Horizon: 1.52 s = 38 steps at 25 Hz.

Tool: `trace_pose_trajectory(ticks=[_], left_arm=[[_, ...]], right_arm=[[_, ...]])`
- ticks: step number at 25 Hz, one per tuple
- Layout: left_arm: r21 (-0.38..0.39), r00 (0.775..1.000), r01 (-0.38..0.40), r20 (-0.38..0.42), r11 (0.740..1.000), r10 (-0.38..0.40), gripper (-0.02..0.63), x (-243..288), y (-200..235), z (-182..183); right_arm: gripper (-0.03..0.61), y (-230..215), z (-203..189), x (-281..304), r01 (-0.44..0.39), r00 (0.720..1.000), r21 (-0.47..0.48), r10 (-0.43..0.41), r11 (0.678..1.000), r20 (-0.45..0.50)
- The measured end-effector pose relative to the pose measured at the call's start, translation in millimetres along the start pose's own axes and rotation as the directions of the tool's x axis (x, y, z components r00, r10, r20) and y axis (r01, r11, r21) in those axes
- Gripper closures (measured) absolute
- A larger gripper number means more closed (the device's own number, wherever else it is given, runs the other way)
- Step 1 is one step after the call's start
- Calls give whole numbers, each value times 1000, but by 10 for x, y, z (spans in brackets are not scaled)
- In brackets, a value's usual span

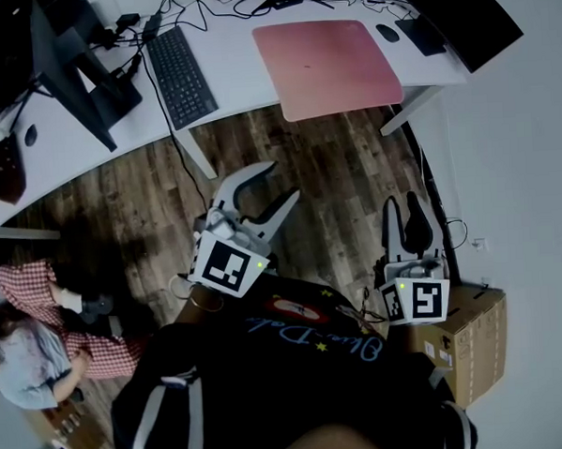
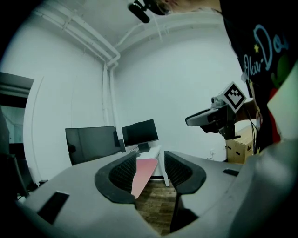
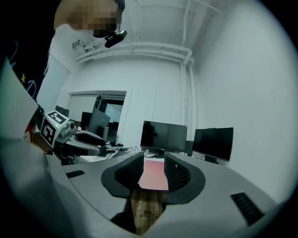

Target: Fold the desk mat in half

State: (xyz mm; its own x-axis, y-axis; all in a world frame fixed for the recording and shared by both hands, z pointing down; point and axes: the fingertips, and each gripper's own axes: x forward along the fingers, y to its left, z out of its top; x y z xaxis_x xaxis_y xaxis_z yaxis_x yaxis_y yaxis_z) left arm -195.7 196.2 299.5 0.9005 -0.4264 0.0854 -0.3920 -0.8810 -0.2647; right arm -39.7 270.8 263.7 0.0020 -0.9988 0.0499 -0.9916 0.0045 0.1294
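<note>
Left gripper: jaws partly apart with nothing between them; only bare wood floor lies below the fingertips.
Right gripper: jaws stand at a narrow gap and are empty, held beside the left one and apart from it.
Desk mat: pink, lying flat and unfolded on the white desk, well ahead of both pairs of fingertips. In each gripper view it shows through the gap between the jaws, far off and untouched.
Mat's near edge: it seems to reach just past the desk's front edge, though the wide lens makes that hard to judge.
Keyboard: on the desk, ahead of the left fingers and to the left of the mat.
Mouse: at the mat's far right corner, beyond the right fingers.
Cardboard box: on the floor behind and to the right of the right fingers.
Seated person: far left, behind the left fingers.
</note>
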Motion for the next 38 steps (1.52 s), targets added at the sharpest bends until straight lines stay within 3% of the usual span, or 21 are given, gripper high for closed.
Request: trace_pose_trajectory(ticks=[7, 12, 16, 22, 30, 34, 38], left_arm=[[-3, 997, -60, -57, 998, 60, 446, 107, 84, -121], [-7, 979, -177, -101, 984, 175, 446, 311, 262, -225], [14, 946, -286, -153, 958, 285, 445, 562, 406, -236], [61, 890, -391, -228, 918, 395, 439, 1085, 434, -278], [62, 825, -467, -327, 882, 460, 414, 1678, 353, -458], [125, 782, -484, -383, 866, 492, 410, 1890, 267, -562], [157, 761, -485, -409, 860, 504, 402, 2088, 228, -661]], right_arm=[[477, -136, -78, 342, -76, 997, -4, 76, 997, 1], [476, -329, -127, 773, -184, 983, -6, 184, 983, 25], [476, -566, -136, 1159, -290, 956, -21, 290, 957, 44], [474, -1058, -193, 1669, -410, 909, -51, 412, 911, 56], [466, -1658, -501, 2087, -501, 864, -95, 504, 860, -2], [460, -1853, -685, 2178, -533, 844, -137, 536, 835, -22], [457, -1995, -869, 2262, -551, 833, -169, 552, 817, -41]])
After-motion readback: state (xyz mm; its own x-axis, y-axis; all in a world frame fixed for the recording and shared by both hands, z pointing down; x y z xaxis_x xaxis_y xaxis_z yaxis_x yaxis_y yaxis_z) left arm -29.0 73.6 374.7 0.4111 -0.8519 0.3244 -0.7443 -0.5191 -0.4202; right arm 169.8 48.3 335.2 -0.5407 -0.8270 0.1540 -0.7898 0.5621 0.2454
